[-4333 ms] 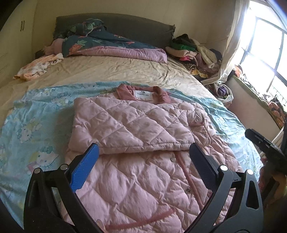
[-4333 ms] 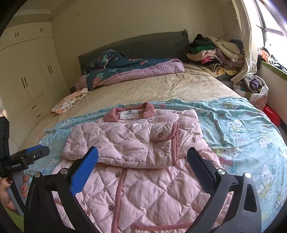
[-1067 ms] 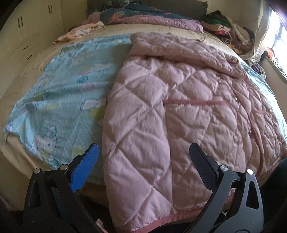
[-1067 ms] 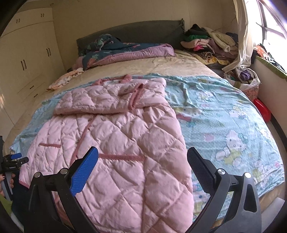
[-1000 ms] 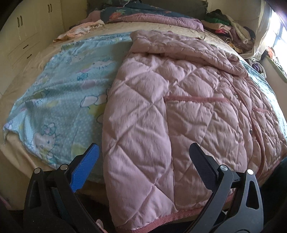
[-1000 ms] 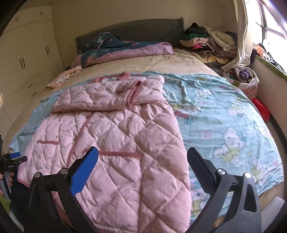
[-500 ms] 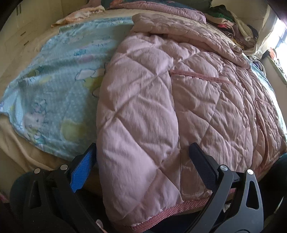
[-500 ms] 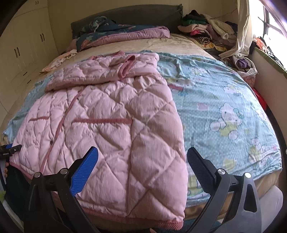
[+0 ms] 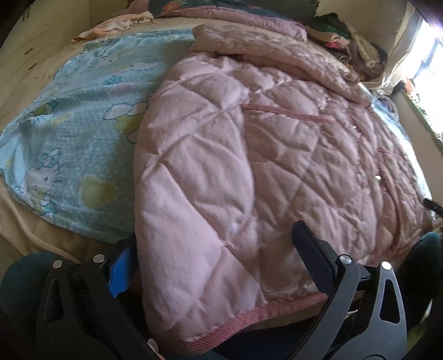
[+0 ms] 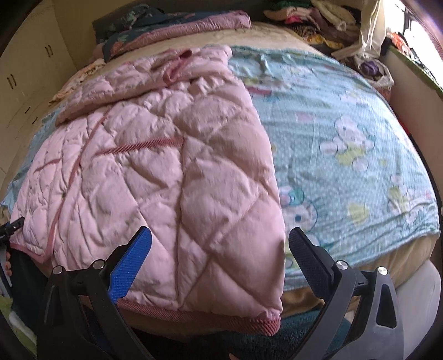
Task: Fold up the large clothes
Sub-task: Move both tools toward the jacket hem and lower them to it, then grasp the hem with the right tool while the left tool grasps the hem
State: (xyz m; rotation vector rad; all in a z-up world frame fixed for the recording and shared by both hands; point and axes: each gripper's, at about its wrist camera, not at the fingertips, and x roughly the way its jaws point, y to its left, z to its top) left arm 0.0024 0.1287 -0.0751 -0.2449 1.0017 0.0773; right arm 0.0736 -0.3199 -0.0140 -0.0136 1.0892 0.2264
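A pink quilted coat [image 9: 249,155] lies lengthwise on the bed, sleeves folded across its chest at the far end. Its darker pink ribbed hem [image 9: 249,313] hangs at the bed's near edge. My left gripper [image 9: 218,263] is open and straddles the coat's bottom left corner; the fabric partly hides its blue pad [image 9: 120,272]. In the right wrist view the same coat [image 10: 155,171] fills the left half. My right gripper [image 10: 218,263] is open around the bottom right corner, just above the hem [image 10: 207,318]. Neither gripper pinches the fabric.
A light blue cartoon-print blanket [image 10: 346,144] covers the bed under the coat. A rolled quilt [image 10: 177,27] and a clothes pile [image 10: 318,16] sit at the head end. Cream wardrobe doors [image 10: 27,69] stand on the left, a window on the right. The other gripper's tip [image 10: 11,225] shows at the left edge.
Both grippers have dropped low and moved in toward the coat's hem at the foot of the bed. The bottom corners now sit between the open fingers. The coat has not moved.
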